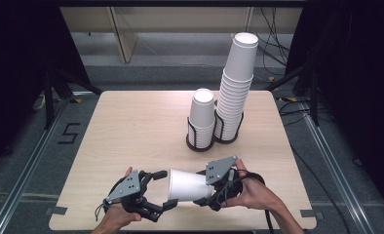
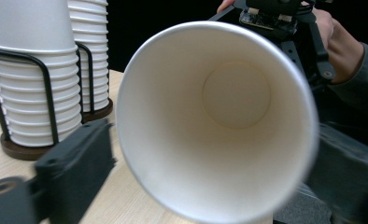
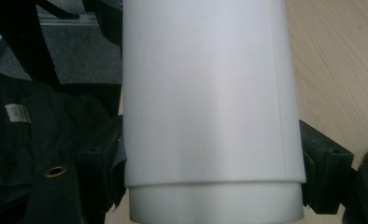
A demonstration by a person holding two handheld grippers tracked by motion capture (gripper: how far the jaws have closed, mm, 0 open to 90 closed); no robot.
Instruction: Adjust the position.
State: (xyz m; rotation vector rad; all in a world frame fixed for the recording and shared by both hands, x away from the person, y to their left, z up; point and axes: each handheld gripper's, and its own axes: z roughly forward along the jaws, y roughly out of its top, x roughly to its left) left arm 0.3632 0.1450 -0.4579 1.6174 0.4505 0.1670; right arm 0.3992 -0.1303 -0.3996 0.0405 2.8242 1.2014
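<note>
Item: one white paper cup [image 1: 189, 185], plain and unprinted, with a rolled rim and a smooth matte wall. It lies on its side, held just above the near edge of the table [image 1: 131, 126], mouth turned toward your left. In the right gripper view a vertical seam runs down the cup wall, and a step near the bottom of that picture shows two cups nested, one wall sleeved over another. In the left gripper view you look straight into the mouth: clean white inside, round flat base, no contents.

Right gripper [image 1: 210, 191]: clamped on the cup's base end, a jaw pressed against each side of the wall.

Left gripper [image 1: 163, 190]: jaws spread wide, one on either side of the cup's rim, pads clear of it; nothing grasped.

Also on the table, toward the far side: a short stack [image 1: 201, 117] of white cups in a black wire holder, and just beside it a tall stack [image 1: 235, 87] in a matching holder, leaning slightly.
</note>
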